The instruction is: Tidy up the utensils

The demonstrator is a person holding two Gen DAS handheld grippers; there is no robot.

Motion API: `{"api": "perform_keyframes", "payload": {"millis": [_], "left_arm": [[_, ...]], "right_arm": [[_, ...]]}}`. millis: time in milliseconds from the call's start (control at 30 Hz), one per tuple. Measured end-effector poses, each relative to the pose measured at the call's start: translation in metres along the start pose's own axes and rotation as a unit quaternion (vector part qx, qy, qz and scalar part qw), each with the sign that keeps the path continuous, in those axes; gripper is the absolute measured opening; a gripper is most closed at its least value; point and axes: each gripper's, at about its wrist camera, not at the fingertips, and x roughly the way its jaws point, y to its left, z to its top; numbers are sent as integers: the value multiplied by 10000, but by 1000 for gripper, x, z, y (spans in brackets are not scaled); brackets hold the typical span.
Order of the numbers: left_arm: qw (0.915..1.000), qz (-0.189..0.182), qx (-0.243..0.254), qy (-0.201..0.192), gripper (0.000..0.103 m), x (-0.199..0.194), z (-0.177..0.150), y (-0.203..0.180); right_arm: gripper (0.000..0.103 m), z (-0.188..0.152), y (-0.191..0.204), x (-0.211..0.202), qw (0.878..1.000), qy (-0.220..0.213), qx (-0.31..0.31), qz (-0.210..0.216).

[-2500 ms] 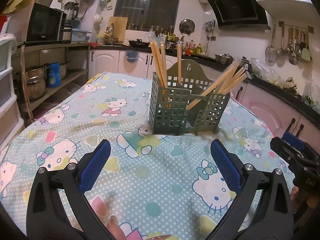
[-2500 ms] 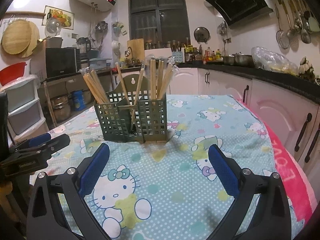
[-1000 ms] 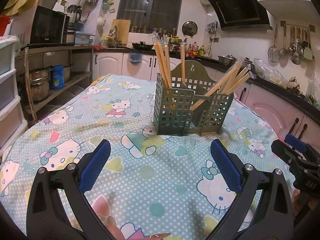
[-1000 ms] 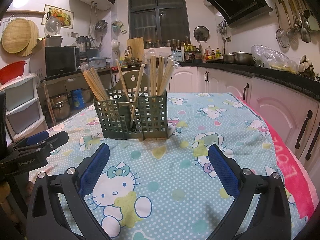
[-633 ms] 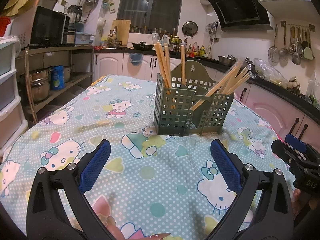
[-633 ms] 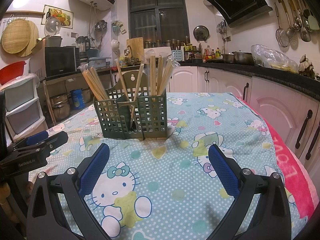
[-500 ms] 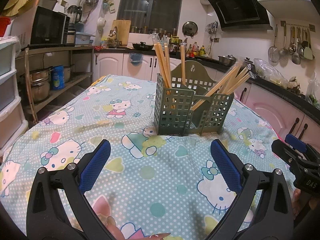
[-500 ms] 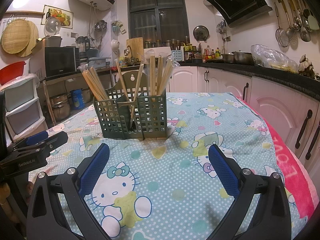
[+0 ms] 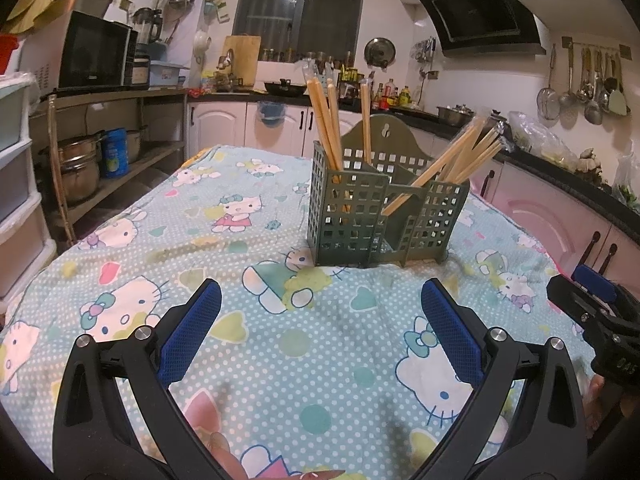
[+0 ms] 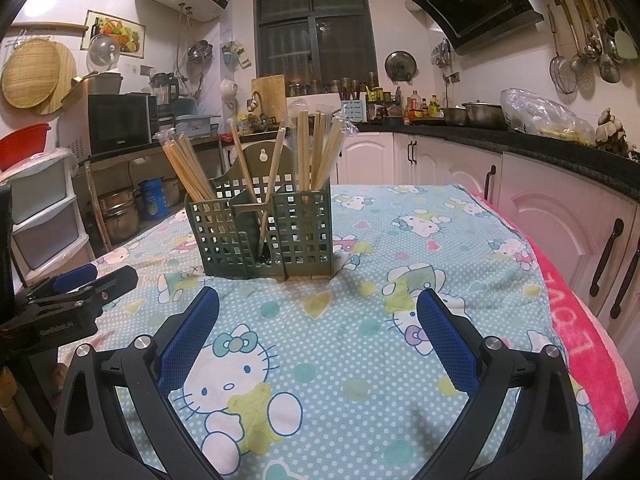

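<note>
A dark green slotted utensil caddy (image 9: 380, 216) (image 10: 264, 232) stands upright on the cartoon-cat tablecloth (image 9: 224, 264) (image 10: 400, 280), holding several wooden chopsticks (image 9: 328, 120) (image 10: 308, 148) split among its compartments. My left gripper (image 9: 320, 332) hovers open over the cloth, well short of the caddy, with nothing between its blue pads. My right gripper (image 10: 316, 328) is open too, empty, facing the caddy from the other side. Each gripper shows at the edge of the other's view: the right one (image 9: 596, 308) and the left one (image 10: 76, 292).
White kitchen cabinets and a dark counter (image 10: 520, 136) run behind and to the right. A shelf with a microwave (image 9: 96, 56) and pots (image 9: 76, 168) stands left. Plastic drawers (image 10: 40, 216) sit near the table's left edge. A pink towel (image 10: 580, 320) lies along the right edge.
Over the last seconds both grippers drifted slightly back and steadied; the caddy and chopsticks have not moved. Both stayed open and empty.
</note>
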Motion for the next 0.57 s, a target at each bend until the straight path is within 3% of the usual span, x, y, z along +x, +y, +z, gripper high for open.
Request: {"api": "perform_keyframes", "payload": {"millis": [167,267,333,400,500,567], "left_arm": [[9999,-35,-128,-38,92,-3,1,4],[9988,29,-371,310,92,4,9,21],[9952,360,-491,761,92,20,21,48],[9902,887,-534,941,92,35,31,76],[9785,1589,-599,1170,92,65,44,124],[9702,1833,-789,1372,92,87,44,151]], "right_arm": [[96,2,-2,-1,9999,26,90,-57],[96,10,-17,6,9990,238,312,-233],[96,20,-39,20,9952,641,520,-534],[96,27,-66,37,9872,1051,678,-986],[96,32,-111,73,9677,1749,701,-1673],[96,28,-141,95,9532,2028,842,-2080]]}}
